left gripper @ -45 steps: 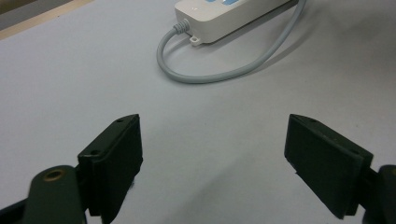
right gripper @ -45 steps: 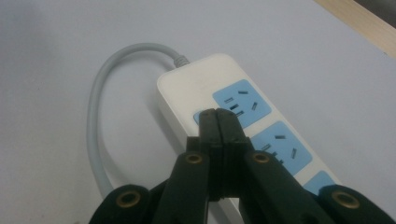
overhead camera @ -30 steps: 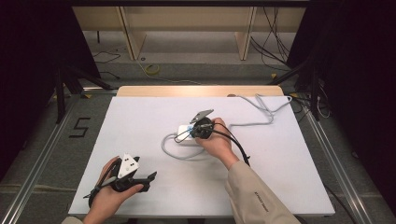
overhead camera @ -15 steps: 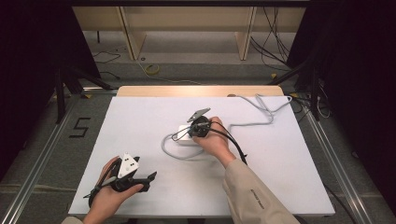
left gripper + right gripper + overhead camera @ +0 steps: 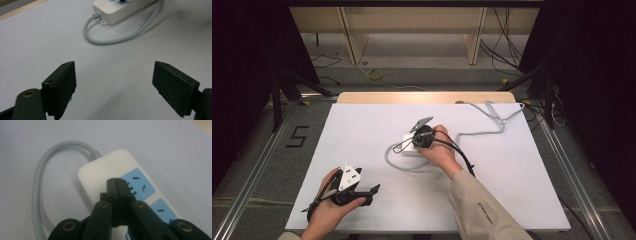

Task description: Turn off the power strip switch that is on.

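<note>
**Right fingers pressed together over the power strip**

Since the earlier frames little has changed: my right hand has only edged slightly over the power strip, and my left hand has stayed where it was.

At the near left of the white tabletop (image 5: 362,130), my left gripper (image 5: 371,192) rests low in my left hand (image 5: 329,210), its fingers (image 5: 60,86) spread wide apart with nothing between them, only bare surface. Ahead of them lies the white power strip (image 5: 120,11), its grey cable (image 5: 117,40) looping off the end and curving back past it.

Toward the middle of the tabletop, my right gripper (image 5: 117,182) sits over that same power strip (image 5: 105,172), fingers (image 5: 111,188) clenched flat against each other and gripping nothing. Their tips stand at the edge of the first light-blue socket (image 5: 138,185), whether touching it I cannot tell. The cable runs on to the far right edge.
</note>
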Demonstrator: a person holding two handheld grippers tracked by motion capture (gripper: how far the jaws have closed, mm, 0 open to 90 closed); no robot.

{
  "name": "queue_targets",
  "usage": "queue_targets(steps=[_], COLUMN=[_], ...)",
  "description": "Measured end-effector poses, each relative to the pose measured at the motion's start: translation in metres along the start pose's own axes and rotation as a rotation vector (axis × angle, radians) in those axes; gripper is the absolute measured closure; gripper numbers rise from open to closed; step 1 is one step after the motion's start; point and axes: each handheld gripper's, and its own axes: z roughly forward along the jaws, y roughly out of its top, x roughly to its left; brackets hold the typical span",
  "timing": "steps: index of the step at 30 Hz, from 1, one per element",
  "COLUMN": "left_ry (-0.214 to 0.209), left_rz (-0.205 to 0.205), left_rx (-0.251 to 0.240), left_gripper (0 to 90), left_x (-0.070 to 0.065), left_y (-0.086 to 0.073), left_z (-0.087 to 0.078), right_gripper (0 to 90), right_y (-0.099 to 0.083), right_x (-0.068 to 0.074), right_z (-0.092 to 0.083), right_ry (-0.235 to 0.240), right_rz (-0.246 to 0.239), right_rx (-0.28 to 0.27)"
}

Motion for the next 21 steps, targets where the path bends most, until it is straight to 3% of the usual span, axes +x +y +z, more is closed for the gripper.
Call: queue_targets(steps=[13, 21], left_ry=[0.001, 0.001], left_rz=[0.002, 0.004], left_rx=[0.002, 0.003], left_gripper=[19.2, 19.2], left_x=[-0.0003, -0.0005], left_y=[0.0002, 0.0001], left_z=[0.0, 0.0001], right_gripper=[90.0, 90.0], right_y=[0.0039, 0.0042], right_x=[0.0022, 0.0019], right_z=[0.0012, 0.0012], right_ry=[-0.013, -0.012], right_rz=[-0.034, -0.025], right_rx=[0.02, 0.026])
